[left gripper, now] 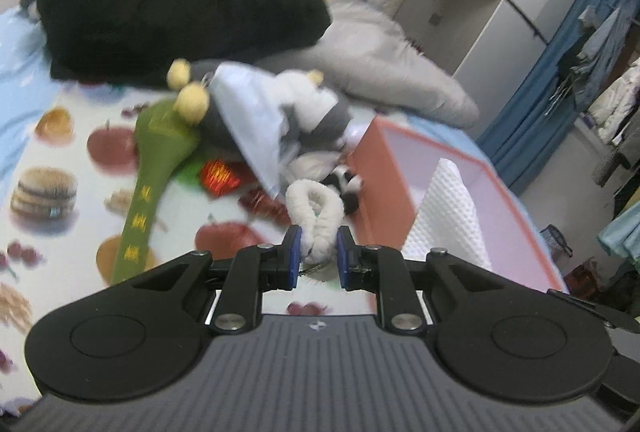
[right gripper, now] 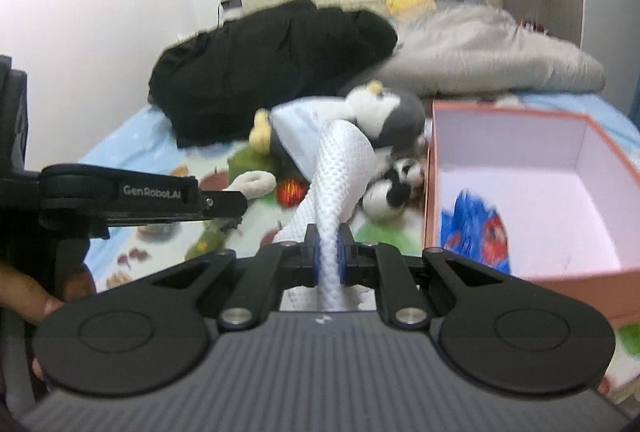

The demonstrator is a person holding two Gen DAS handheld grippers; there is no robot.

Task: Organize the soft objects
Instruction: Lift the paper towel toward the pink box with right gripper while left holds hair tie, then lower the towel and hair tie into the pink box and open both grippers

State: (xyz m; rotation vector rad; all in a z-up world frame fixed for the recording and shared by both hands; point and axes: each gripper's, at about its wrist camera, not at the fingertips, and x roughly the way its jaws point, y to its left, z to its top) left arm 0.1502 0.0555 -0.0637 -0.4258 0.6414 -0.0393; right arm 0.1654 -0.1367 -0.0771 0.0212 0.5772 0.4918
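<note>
Soft objects sit heaped on the bed point(left gripper: 60, 200) w/ its fruit-print sheet, just left of a pink box point(right gripper: 532, 272): grey-and-white plush point(right gripper: 396, 112), small black-and-white plush point(right gripper: 394, 188), green plush paddle point(left gripper: 156, 168), pale blue cloth point(left gripper: 248, 112), red crinkly bits. Left tool point(left gripper: 318, 252) is clenched on a fuzzy white ring point(left gripper: 316, 212), pads pressing its lower end, ring standing up from the grip. Right tool point(right gripper: 329, 252) is clamped tight on a white mesh foam strip point(right gripper: 340, 176), which arches up and droops toward the pile; in the left view that foam stands over the box's near wall. Box already has a blue-and-red item point(right gripper: 476, 228) inside, lots of floor left. Risks, as I judge: both frames are blurred, so hands look to be moving fast — springy foam could whip the plush heap or catch the box rim and tip/shift the box, since it looks light. Ring is held by one end only; it could twist out. Two tools are near each other (left one shows in right view), so crossing paths toward the box may clash. Room: open sheet left and near side; black coat point(left gripper: 172, 0) and grey bedding point(left gripper: 384, 60) crowd the far side; box walls are the main edges to clear — go in from above.
</note>
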